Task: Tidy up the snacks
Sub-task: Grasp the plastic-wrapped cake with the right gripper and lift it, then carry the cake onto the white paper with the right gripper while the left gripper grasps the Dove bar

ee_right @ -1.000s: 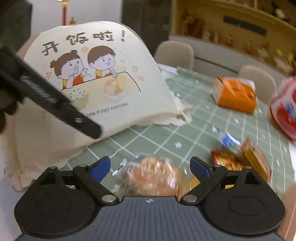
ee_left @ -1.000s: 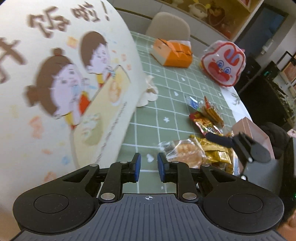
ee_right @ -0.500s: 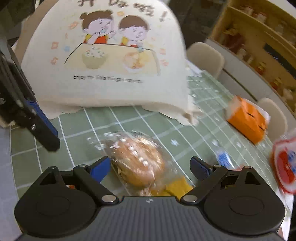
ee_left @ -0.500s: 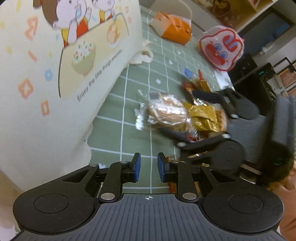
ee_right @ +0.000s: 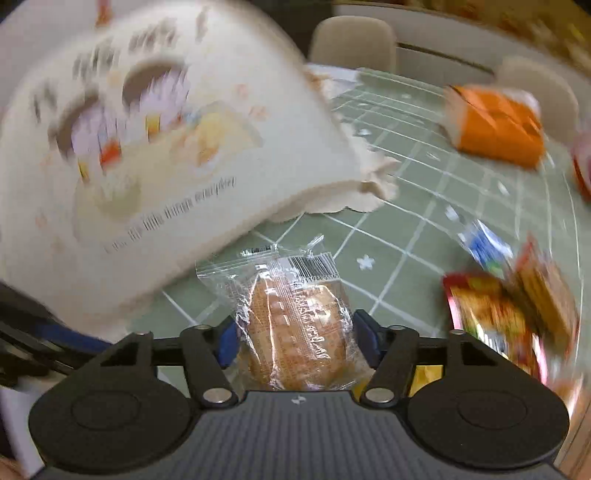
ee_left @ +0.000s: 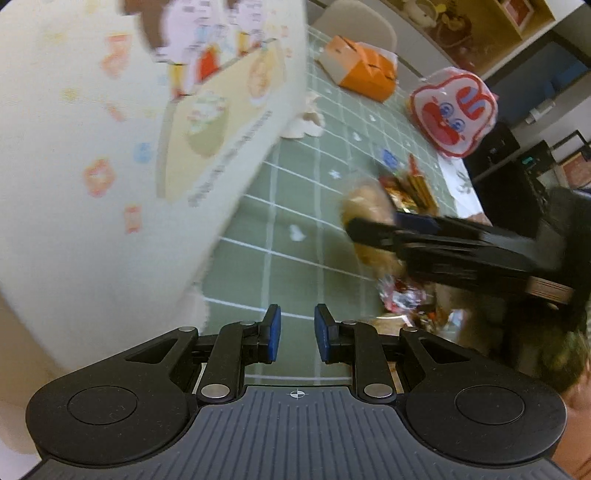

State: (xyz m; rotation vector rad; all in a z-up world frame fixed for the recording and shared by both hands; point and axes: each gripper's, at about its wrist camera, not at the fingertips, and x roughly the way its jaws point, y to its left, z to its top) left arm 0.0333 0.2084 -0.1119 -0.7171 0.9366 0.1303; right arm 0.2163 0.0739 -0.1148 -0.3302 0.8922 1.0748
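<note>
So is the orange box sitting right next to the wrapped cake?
No, the orange box sits far back on the green table, while the wrapped cake is up front between the right gripper fingers.

A home dining room. The tabletop (ee_left: 325, 206) wears a green checked cloth printed with small white flowers, and beige upholstered chairs (ee_right: 352, 40) stand along its far side. Behind them runs a wooden shelf unit (ee_left: 476, 22) holding small figurines. A cream fabric food cover (ee_right: 155, 147) with cartoon children eating sits on the cloth.
</note>
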